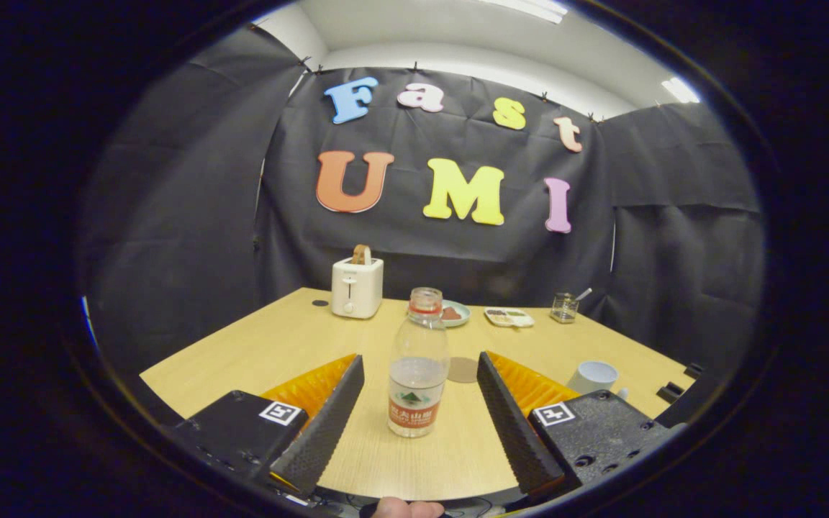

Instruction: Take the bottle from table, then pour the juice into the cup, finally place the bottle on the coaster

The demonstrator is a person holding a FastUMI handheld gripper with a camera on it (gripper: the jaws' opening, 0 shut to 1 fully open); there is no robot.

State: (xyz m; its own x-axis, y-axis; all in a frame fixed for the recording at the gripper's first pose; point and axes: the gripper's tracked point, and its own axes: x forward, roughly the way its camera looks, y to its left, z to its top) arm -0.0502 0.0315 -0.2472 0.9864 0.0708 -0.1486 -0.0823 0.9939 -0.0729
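Note:
A clear plastic bottle (418,367) without a cap stands upright on the wooden table (270,345), partly filled with clear liquid and wrapped in a red and white label. It stands between my two fingers, with a gap on each side. My gripper (420,363) is open and touches nothing. A round brown coaster (464,370) lies flat just behind the bottle, to its right. A pale cup (592,376) stands on the table beyond the right finger (512,410).
At the back of the table stand a white toaster (357,286) with a slice in it, a small plate (455,313), a tray of food (509,317) and a glass with a spoon (564,307). A fingertip (406,508) shows at the table's near edge.

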